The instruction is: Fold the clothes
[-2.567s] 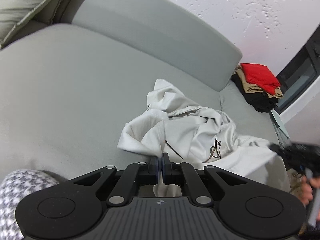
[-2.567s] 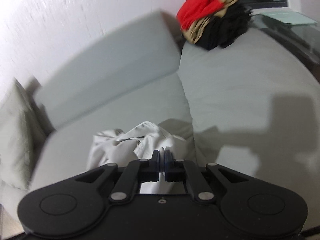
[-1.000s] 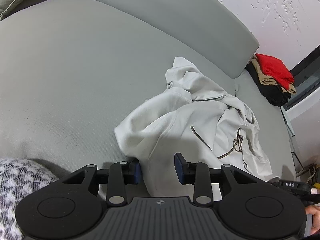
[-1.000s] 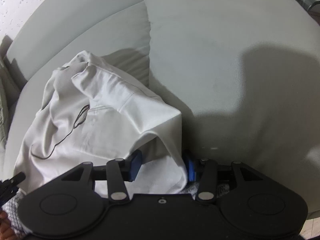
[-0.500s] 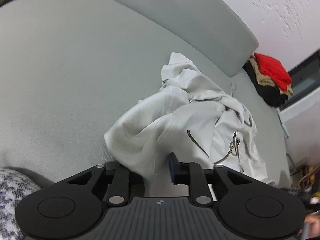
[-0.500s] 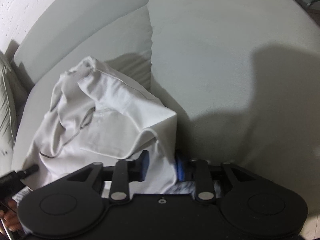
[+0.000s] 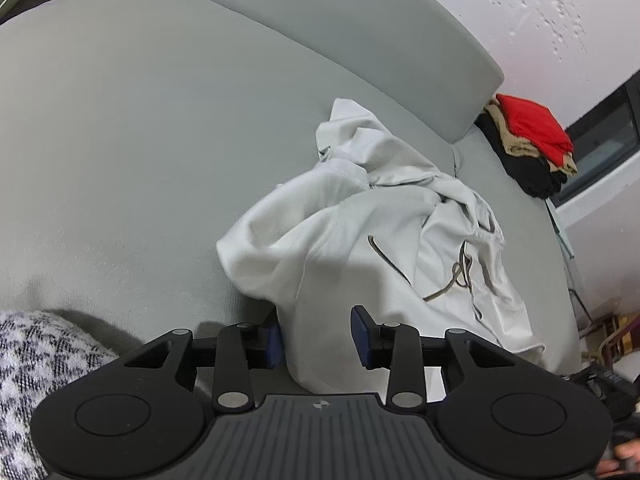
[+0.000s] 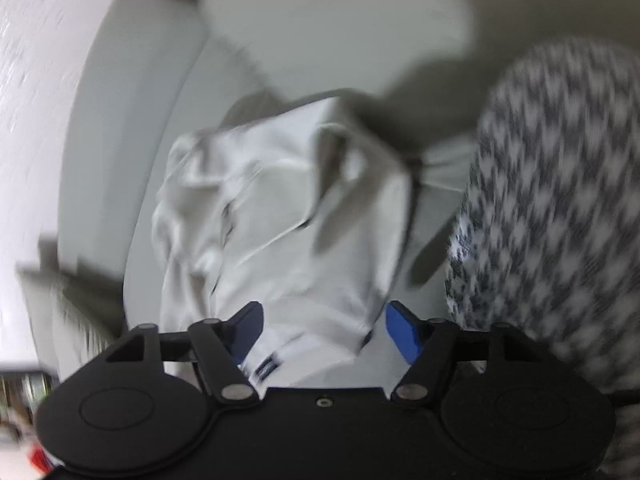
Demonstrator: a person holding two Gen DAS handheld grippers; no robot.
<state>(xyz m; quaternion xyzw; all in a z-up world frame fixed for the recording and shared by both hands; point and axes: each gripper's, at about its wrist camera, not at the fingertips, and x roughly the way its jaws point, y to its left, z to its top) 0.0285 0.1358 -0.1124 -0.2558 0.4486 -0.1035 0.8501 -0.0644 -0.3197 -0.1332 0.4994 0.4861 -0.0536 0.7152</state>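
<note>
The wide grey fabric sofa seat (image 7: 132, 152) carries everything here, and on it, in front of you, lies the crumpled white cotton hoodie with the dark drawstring (image 7: 384, 240). It is not flat and not folded: it lies in a heap. Its long axis runs away from you toward the grey backrest (image 7: 360, 44), with the hood part far and the hem part close to your grippers.

At the far end of the seat sits a pile of red, tan and black clothes (image 7: 528, 140), well apart from the hoodie.

Your left gripper (image 7: 316, 338) stands with its jaws apart, and the near fold of the hoodie hangs between them. Your right gripper (image 8: 324, 330) is also spread wide, at the hem with the striped label. This view is blurred, so I cannot tell if the cloth touches the pads. Both grippers are equally near to the hem.
</note>
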